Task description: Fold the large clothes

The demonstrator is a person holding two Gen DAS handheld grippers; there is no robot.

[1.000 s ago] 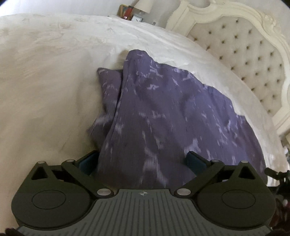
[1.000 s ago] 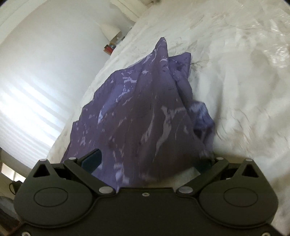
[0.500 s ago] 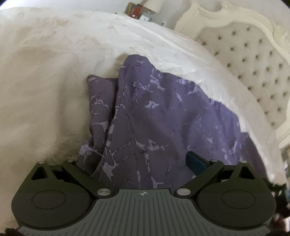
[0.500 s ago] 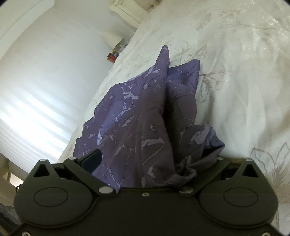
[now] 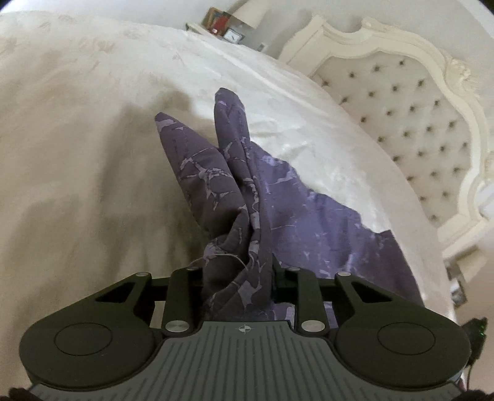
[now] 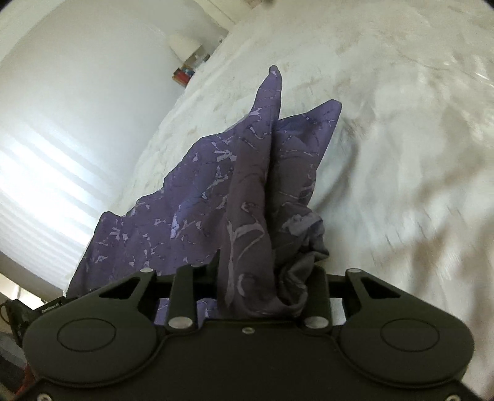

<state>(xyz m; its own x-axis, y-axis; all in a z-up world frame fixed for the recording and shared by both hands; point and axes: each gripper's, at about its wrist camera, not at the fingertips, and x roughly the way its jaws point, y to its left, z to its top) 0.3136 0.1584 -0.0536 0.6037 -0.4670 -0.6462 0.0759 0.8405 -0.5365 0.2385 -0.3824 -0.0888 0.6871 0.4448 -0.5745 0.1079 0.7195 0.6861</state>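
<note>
At the bottom of the left wrist view, the left gripper (image 5: 237,277) has a bunched fold of the purple patterned garment (image 5: 293,209) packed between its jaws. The jaws have just been closing, and the cloth fills the gap from side to side, so this gripper is clenched on the fabric. From the pinch the cloth rises toward the middle of the frame in two pointed peaks, while a wider sheet of it spreads to the lower right, lying on the white bedspread (image 5: 77,138).

In the right wrist view the right gripper (image 6: 262,277) sits at the bottom centre, and its jaws too have just been closing. A thick wad of the purple patterned garment (image 6: 185,222) is gathered between them and presses against both sides, so it is grasping the cloth. Above the pinch the fabric climbs in a tall narrow ridge to a tip in the upper middle, with a second flap to its right and a broad panel falling away to the lower left.

Beyond the garment the white bedspread (image 6: 401,138) fills the right half of that frame. In the left wrist view a cream tufted headboard (image 5: 410,123) stands at the upper right, and a bedside lamp (image 5: 250,14) with small framed items sits at the top edge.
</note>
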